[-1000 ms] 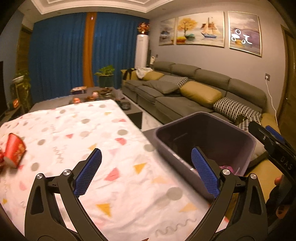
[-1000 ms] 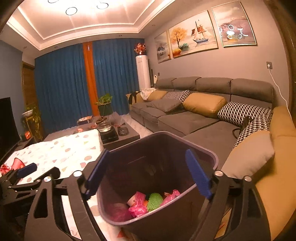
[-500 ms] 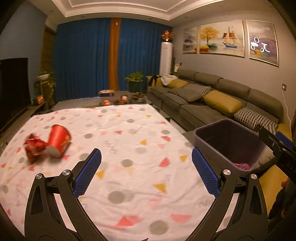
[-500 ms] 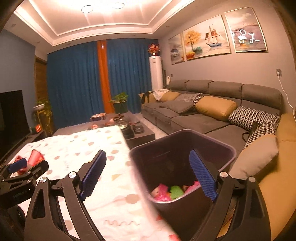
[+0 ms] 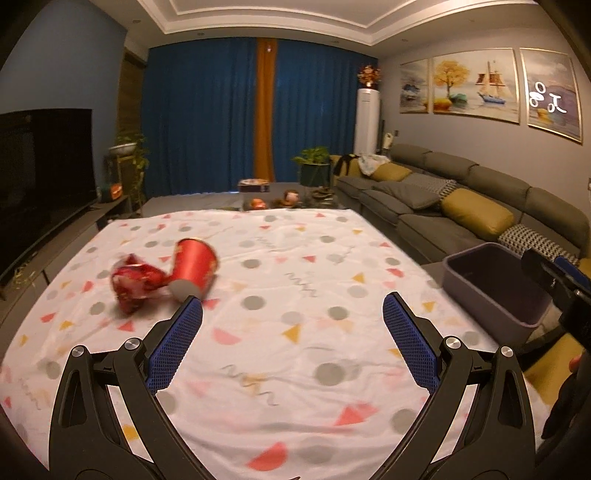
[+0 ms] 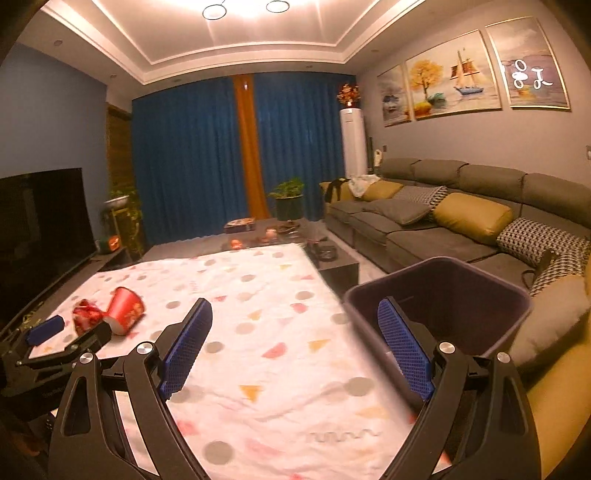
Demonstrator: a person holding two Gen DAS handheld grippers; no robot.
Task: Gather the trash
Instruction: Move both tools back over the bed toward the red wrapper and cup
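A red paper cup [image 5: 194,266] lies on its side on the patterned tablecloth [image 5: 295,295], touching a crumpled red wrapper [image 5: 135,282] on its left. The left gripper [image 5: 291,314] hovers just near of the cup, its jaws spread and empty. The right gripper [image 6: 293,323] is likewise spread, holding nothing. The purple bin [image 6: 480,284] stands at the table's right edge, the grey sofa [image 6: 443,221] beyond it.

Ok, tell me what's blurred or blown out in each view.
Left wrist view: the red paper cup and crumpled red wrapper are motion-smeared, the tablecloth soft, the claw sharp. Right wrist view: ceiling lights blown out, purple bin rim smeared, straight lines bowed by the fisheye.
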